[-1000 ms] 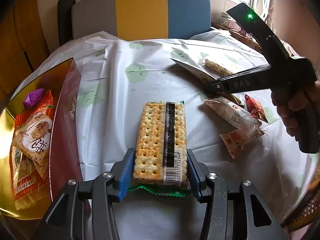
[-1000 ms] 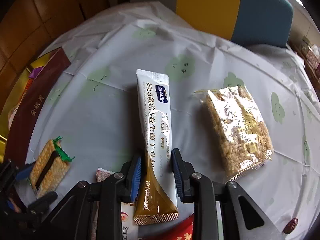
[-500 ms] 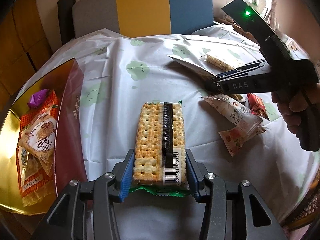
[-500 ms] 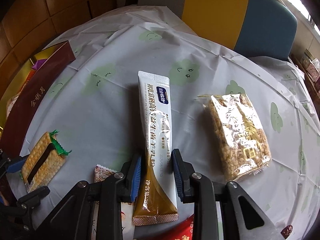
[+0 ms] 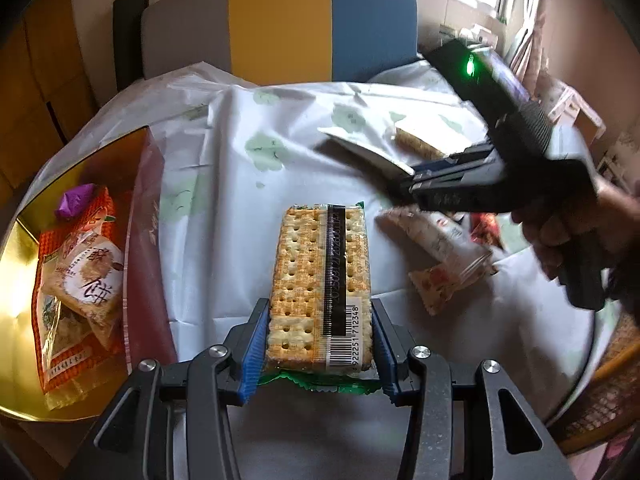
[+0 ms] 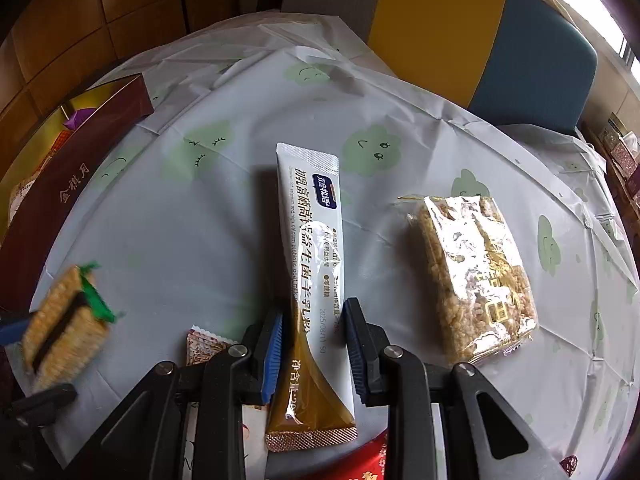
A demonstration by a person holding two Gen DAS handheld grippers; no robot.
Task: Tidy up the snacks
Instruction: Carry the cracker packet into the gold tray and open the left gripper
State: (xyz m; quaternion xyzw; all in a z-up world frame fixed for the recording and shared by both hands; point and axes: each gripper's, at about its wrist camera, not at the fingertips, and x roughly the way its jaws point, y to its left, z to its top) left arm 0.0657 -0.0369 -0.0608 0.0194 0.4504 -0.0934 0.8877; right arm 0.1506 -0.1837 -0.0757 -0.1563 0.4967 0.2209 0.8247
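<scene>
At the left edge of the round table stands an open box with a gold-foil inside and dark-red wall [image 5: 146, 248]; in it lie an orange-edged clear bag of pastry pieces [image 5: 76, 280] and, at its far end, a small purple-wrapped sweet [image 5: 74, 200]; the white plastic tablecloth with green cloud faces [image 6: 224, 216] covers the table.

The left gripper [image 5: 320, 344] is clamped on the near end of a clear-wrapped pack of square crackers with a black stripe and green crimped ends [image 5: 322, 276], blue pads pressed to both long sides; the right gripper [image 6: 312, 348] is pinched tight on a long white-and-gold stick sachet with blue label [image 6: 314, 264], which sticks out ahead of the fingers over the cloth. Compared with a second ago both grips are unchanged; the gold box sits nearer the cracker pack in the left view, and the right gripper there has risen and blurred.

Only the left view shows the hand [image 5: 576, 236] on the right gripper's handle and a clear floral-printed snack packet [image 5: 444, 256] beneath it; only the right view shows fully the clear bag of puffed-rice bar with gold lettering [image 6: 472, 276], lying right of the sachet, and a red packet [image 6: 368, 460] at the bottom edge.
</scene>
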